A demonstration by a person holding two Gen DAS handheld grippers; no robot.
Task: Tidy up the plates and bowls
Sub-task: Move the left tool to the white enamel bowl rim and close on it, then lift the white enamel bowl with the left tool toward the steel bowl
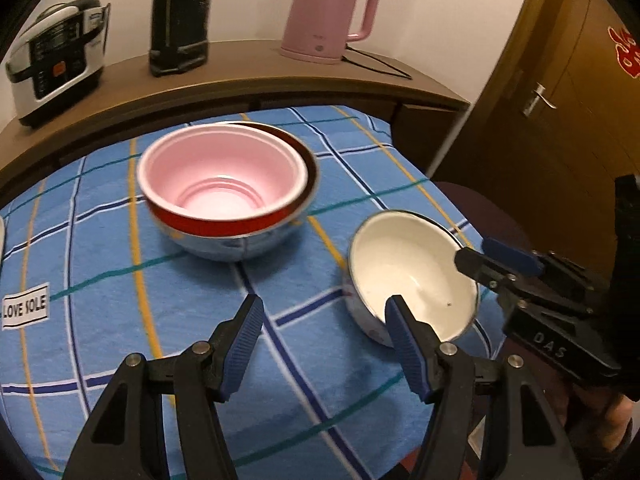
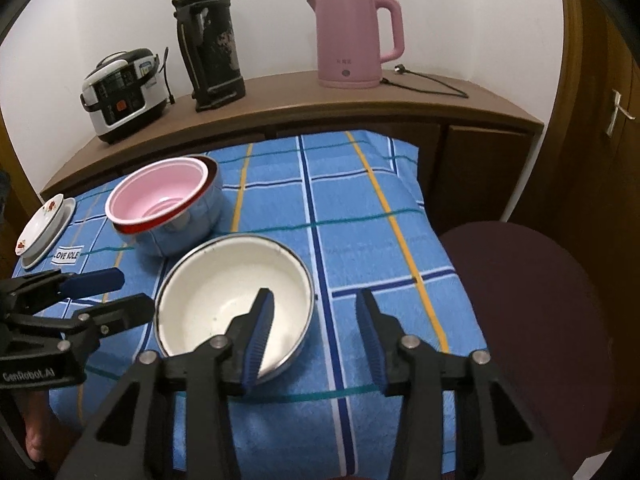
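The pink bowl point(image 2: 160, 196) sat nested in the blue one point(image 2: 192, 216) and plates point(image 2: 40, 228) were stacked, while the white bowl point(image 2: 224, 292) waited loose between the left gripper point(image 1: 324, 320) and right gripper point(image 2: 316, 312), both unclenched and empty.

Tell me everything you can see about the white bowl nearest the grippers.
The white bowl looks like enamelled metal: glossy cream inside, a thin dark rim, a pale patterned outside. It is empty and sits tilted on the blue checked cloth, in front of the stacked bowls and apart from them. The right gripper straddles its rim, one finger inside, jaws not clamped. The left gripper hovers beside it, open.
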